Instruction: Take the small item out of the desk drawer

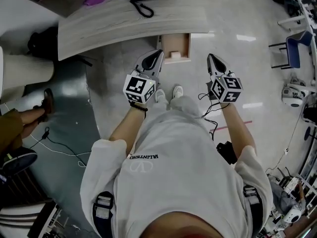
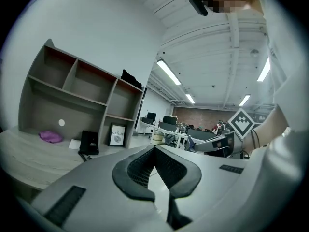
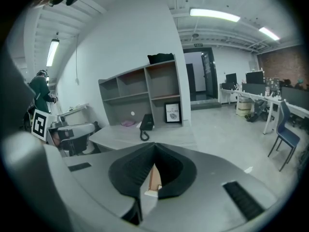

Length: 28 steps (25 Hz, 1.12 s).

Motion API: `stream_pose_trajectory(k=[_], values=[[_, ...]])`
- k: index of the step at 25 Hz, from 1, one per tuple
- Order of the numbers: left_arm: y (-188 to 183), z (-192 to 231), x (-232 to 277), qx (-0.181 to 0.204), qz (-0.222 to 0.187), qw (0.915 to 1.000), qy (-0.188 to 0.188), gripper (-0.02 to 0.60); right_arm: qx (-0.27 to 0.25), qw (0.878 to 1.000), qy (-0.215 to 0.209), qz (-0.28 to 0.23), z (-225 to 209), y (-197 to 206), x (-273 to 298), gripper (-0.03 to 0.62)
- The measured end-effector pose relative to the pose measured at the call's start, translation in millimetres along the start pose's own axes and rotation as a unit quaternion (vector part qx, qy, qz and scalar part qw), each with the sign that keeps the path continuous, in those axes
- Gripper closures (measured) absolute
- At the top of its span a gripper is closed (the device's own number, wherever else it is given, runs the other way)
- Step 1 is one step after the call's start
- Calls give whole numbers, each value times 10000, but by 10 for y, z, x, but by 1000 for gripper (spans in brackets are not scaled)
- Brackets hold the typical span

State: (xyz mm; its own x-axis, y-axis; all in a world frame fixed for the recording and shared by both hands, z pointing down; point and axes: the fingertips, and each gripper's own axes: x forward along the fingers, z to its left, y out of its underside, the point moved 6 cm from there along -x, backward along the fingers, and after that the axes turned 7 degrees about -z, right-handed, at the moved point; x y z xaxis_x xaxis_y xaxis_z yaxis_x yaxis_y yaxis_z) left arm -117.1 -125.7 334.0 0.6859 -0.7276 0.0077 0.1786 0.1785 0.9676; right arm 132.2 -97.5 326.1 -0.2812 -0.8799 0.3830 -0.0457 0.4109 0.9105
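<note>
Small item [image 1: 175, 55], seemingly a pale blur in desk drawer [image 1: 187, 46].

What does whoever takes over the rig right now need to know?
Left gripper: shut, empty, in the air just short of the drawer.
Right gripper: shut, empty, in the air to the drawer's right.
Drawer: open, sticking out from under the desk. The small white item lies inside, at the end nearest the person.
Done: drawer open.
Left: open one gripper, reach in, grip the item, lift it out.
</note>
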Motion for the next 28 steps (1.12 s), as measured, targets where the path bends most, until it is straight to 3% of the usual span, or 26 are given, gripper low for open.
stream_pose_trajectory(k=[10, 15, 22, 28], values=[[557, 94, 196, -66, 500, 9985, -207, 583, -274, 9958, -571, 668, 62, 616, 576, 594], [904, 198, 329, -120, 708, 9969, -313, 583, -10, 9904, -976, 981, 2, 1062, 909, 594], [1458, 292, 499, -324, 937, 9943, -398, 583, 320, 9823, -1009, 1544, -178, 1739, 1297, 592], [2187, 281, 835, -413, 1201, 9902, -580, 583, 587, 9765, -973, 1832, -483, 2304, 1593, 592]])
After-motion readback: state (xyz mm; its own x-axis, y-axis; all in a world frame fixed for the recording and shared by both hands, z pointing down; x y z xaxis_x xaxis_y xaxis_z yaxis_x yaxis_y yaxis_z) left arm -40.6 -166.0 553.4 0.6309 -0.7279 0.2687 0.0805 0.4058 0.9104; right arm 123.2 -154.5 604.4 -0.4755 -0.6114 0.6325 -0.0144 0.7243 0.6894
